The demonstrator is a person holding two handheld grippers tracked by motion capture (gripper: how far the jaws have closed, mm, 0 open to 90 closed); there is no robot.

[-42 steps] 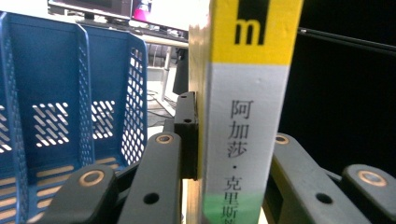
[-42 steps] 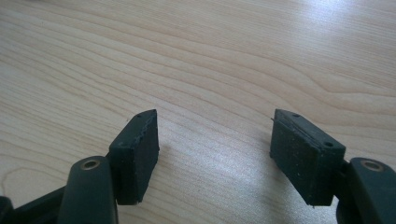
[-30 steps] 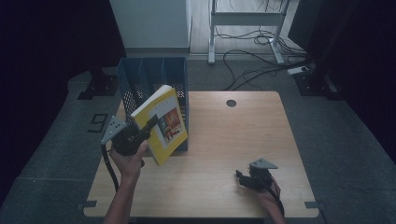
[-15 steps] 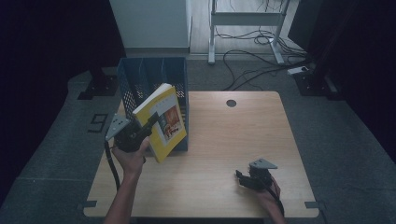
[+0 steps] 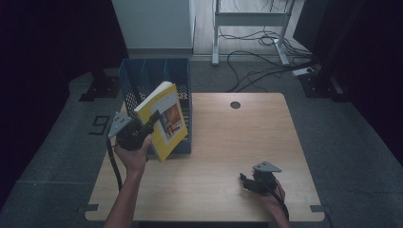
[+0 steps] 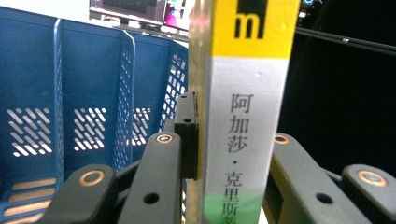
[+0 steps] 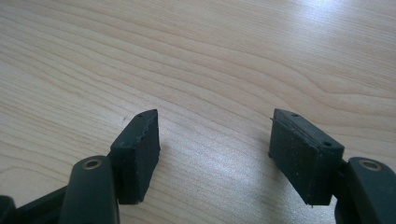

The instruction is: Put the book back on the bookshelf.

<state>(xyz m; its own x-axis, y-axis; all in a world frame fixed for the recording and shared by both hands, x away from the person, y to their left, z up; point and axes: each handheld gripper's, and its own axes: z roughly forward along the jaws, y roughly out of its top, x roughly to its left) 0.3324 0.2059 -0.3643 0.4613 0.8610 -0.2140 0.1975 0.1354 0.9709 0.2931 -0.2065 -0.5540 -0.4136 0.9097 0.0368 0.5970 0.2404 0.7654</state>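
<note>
Left gripper view: book (image 6: 243,116) clamped between jaws.

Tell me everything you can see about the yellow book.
The yellow book is a closed paperback with a picture on its cover and a white, yellow and green spine printed with Chinese characters. It is held tilted above the table, at the front of the blue basket. The left gripper is shut on it, pads pressing both covers near the spine.

Left gripper (image 5: 153,118) raised, clamped, right gripper (image 5: 246,182) low, jaws apart
</note>
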